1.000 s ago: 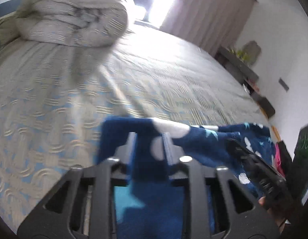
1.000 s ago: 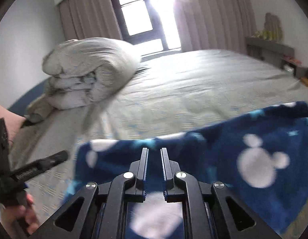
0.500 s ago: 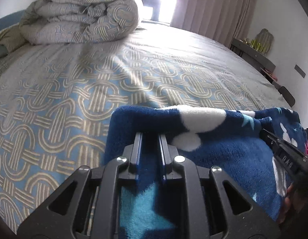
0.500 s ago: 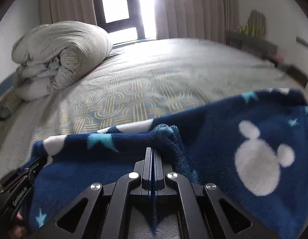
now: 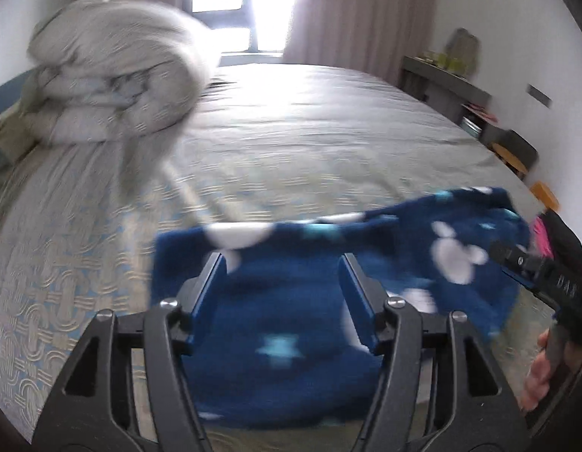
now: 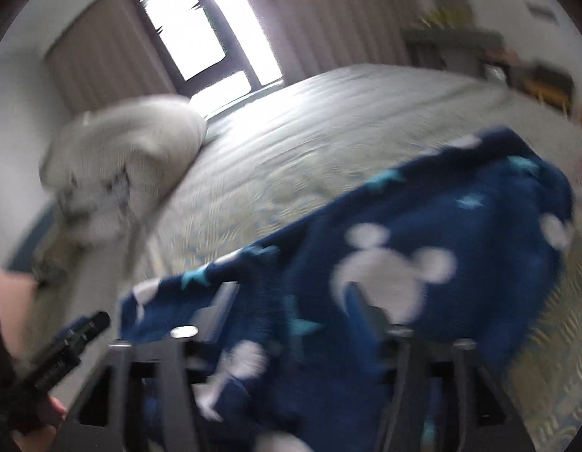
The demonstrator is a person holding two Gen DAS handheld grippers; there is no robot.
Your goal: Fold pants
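Left gripper (image 5: 283,275): jaws spread, having just been opening; the blue fleece pants (image 5: 291,301) lie between and beyond the fingers, but the pads do not press on the cloth. The pants rest on the patterned bedspread (image 5: 83,263) at the near edge of the bed, spanning roughly 6 to 3 o'clock in the left wrist view.

Right gripper (image 6: 291,309): jaws likewise spread, having just been opening. Cloth lies between the fingers without being pinched, though heavy blur limits certainty. In this view the pants (image 6: 404,233) fill the field from 7 to 3 o'clock.

Assessment: this appears to be a release after laying a fold. To finish it well, both grippers should clear the cloth without dragging it, since fleece clings and a snagged finger would pull the top layer askew. The far edge runs unevenly, so it may need squaring before any further fold.

Surroundings, left to right: a rolled grey duvet (image 5: 114,86) at 10 o'clock, well apart from the pants; a bright window (image 5: 245,3) at 12 o'clock; a shelf unit (image 5: 445,83) along the wall at 2 o'clock; a pink item (image 5: 541,237) at 3 o'clock, just beside the pants' right end. No obstruction lies on the bedspread beyond the pants. The two grippers work close together and could foul one another.
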